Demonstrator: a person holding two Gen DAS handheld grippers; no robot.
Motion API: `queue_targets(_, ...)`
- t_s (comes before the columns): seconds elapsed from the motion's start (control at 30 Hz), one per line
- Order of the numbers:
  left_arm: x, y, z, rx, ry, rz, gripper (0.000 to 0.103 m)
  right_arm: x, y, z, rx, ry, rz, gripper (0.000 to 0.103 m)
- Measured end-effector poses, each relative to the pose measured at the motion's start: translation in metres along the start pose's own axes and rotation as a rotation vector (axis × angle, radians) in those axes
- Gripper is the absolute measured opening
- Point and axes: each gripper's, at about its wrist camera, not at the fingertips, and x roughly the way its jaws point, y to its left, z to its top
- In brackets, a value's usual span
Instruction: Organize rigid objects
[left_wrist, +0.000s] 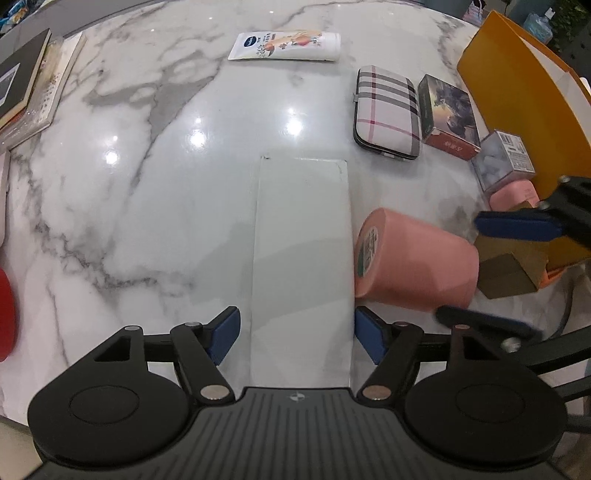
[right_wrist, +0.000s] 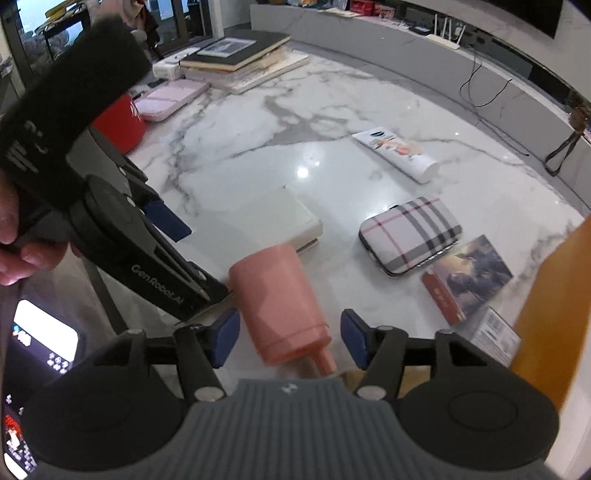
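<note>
The pink bottle (right_wrist: 279, 306) lies toppled on the counter (right_wrist: 332, 122), long axis pointing away between the right hand-held gripper's (right_wrist: 288, 338) parted, untouching pads (left hand-held gripper (left_wrist: 295, 334) straddles the white box (left_wrist: 301, 258), wide).

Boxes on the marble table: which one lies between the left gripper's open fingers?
The flat white box, plain and unprinted, lies between the left gripper fingers. The picture-printed box and small clear box sit further right, beside the plaid case.
</note>
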Motion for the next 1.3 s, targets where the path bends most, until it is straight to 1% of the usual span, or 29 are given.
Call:
queue_targets(0.07,0.002,0.000,0.001,-0.004,-0.005,0.001,0.082,0.008,0.001,0.002,-0.005,0.005,0.013,0.062)
queue_targets(0.17,0.007,0.001,0.005,-0.012,-0.002,-0.003,0.080,0.017,0.005,0.004,-0.038,-0.003,-0.024,0.062)
queue_targets(0.23,0.011,0.002,0.007,-0.016,-0.009,0.005,0.081,0.021,0.004,0.005,-0.047,-0.007,-0.030,0.062)
queue_targets(0.33,0.012,0.001,0.011,-0.006,-0.028,0.029,0.080,0.027,-0.004,0.007,-0.013,-0.006,-0.012,0.061)
queue_targets(0.5,0.014,0.002,0.018,-0.018,-0.045,0.062,0.080,0.035,-0.011,0.008,0.050,-0.014,0.004,0.059)
queue_targets(0.53,0.014,0.002,0.018,-0.018,-0.046,0.065,0.077,0.035,-0.011,0.008,0.052,-0.017,0.001,0.059)
queue_targets(0.57,0.013,0.001,0.018,-0.019,-0.049,0.059,0.072,0.035,-0.010,0.008,0.052,-0.018,-0.003,0.059)
queue_targets(0.67,0.012,-0.002,0.016,-0.024,-0.059,0.073,0.070,0.032,-0.007,0.006,0.061,-0.010,-0.017,0.058)
queue_targets(0.8,0.004,-0.005,0.009,-0.040,-0.083,0.059,0.070,0.020,-0.006,0.002,0.063,-0.026,-0.043,0.058)
queue_targets(0.93,-0.012,-0.011,0.006,-0.034,-0.111,0.070,0.070,0.005,-0.007,0.001,0.074,-0.053,-0.057,0.057)
queue_targets(1.2,-0.054,-0.030,0.005,-0.049,-0.170,0.055,0.070,-0.037,-0.009,-0.001,0.092,-0.139,-0.080,0.057)
queue_targets(1.3,-0.073,-0.041,0.006,-0.052,-0.204,0.048,0.070,-0.056,-0.011,-0.003,0.096,-0.175,-0.098,0.057)
